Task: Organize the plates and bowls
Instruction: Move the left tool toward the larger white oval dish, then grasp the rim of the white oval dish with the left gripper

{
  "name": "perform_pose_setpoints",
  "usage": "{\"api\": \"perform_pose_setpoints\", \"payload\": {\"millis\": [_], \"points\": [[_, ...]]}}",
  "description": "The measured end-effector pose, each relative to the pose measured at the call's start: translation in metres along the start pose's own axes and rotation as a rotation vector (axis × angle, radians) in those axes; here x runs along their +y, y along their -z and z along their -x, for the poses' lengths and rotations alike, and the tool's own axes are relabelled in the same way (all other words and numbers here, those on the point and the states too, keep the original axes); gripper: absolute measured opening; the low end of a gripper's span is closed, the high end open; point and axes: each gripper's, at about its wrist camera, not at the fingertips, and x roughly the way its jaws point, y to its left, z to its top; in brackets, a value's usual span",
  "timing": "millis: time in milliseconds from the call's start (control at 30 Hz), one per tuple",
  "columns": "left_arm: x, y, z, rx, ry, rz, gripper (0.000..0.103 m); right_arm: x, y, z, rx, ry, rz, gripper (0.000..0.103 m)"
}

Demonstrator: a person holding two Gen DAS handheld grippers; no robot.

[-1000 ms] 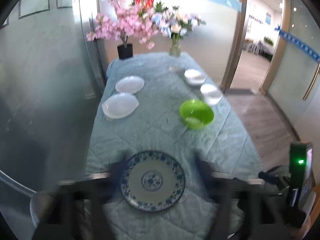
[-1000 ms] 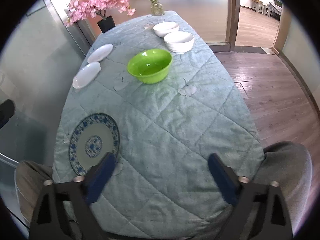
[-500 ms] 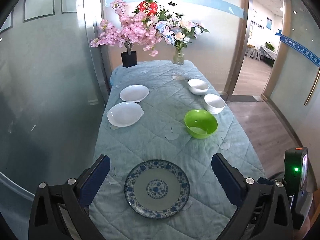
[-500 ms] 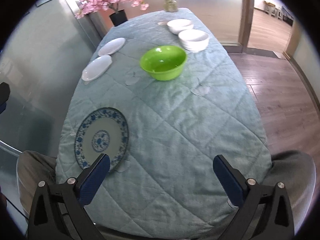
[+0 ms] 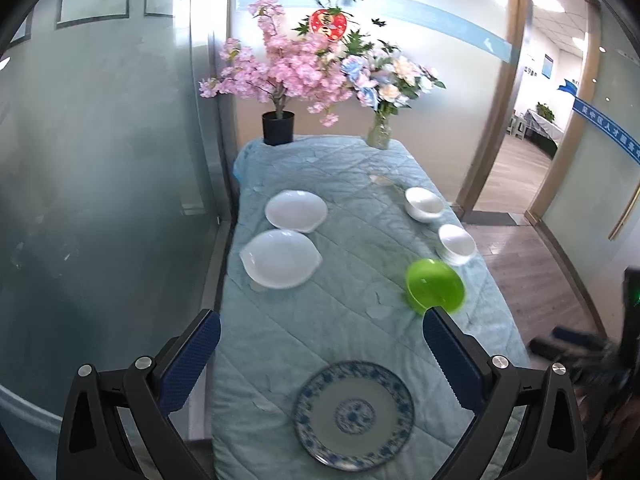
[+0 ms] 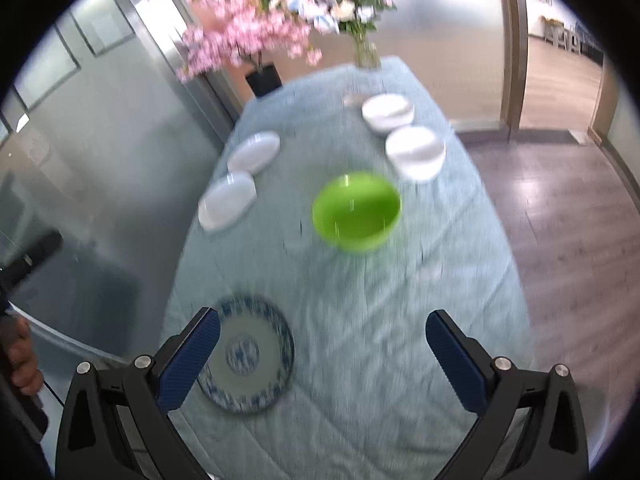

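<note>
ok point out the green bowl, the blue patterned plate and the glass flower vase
green bowl [image 6: 356,210], right wrist view, on its inner hollow
blue patterned plate [image 5: 354,415], left wrist view, on its centre medallion
glass flower vase [image 5: 379,133], left wrist view, on its clear body

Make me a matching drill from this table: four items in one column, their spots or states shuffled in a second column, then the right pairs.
Items
1. green bowl
2. blue-patterned plate
3. black pot
4. left gripper

Spots or states
A. far end of the table, holding the pink blossom tree
B. nearest the camera, flat on the quilted cloth
C. open, holding nothing
D. right side, just in front of two white bowls

Pairs: 1-D, 2-B, 3-A, 4-C
</note>
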Motion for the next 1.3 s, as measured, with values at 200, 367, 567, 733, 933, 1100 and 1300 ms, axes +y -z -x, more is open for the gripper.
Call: {"api": "perform_pose_setpoints", "payload": {"millis": [200,367,567,733,933,1100,1300], "points": [[0.034,-0.046,-0.009,0.0,0.019,0.008,0.102,0.01,-0.062,0.015,-0.078,-0.007,0.052,0.102],[0.048,-0.077,-0.023,0.005,0.043,0.013,0.102,0.026,-0.091,0.005,-0.078,-0.024,0.113,0.102],[0.055,-0.095,-0.053,0.047,0.056,0.01,0.102,0.044,-0.109,-0.02,-0.044,-0.04,0.169,0.102],[0.066,-0.103,-0.091,0.099,0.077,0.037,0.102,0.056,-0.125,-0.048,0.004,-0.072,0.187,0.101],[0.102,-0.118,-0.163,0.183,0.099,0.11,0.1,0.079,-0.159,-0.106,0.099,-0.163,0.192,0.094],[0.139,-0.117,-0.247,0.287,0.115,0.18,0.093,0.104,-0.178,-0.194,0.241,-0.206,0.192,0.077],[0.179,-0.094,-0.348,0.41,0.134,0.256,0.079,0.126,-0.172,-0.302,0.367,-0.191,0.198,0.07]]}}
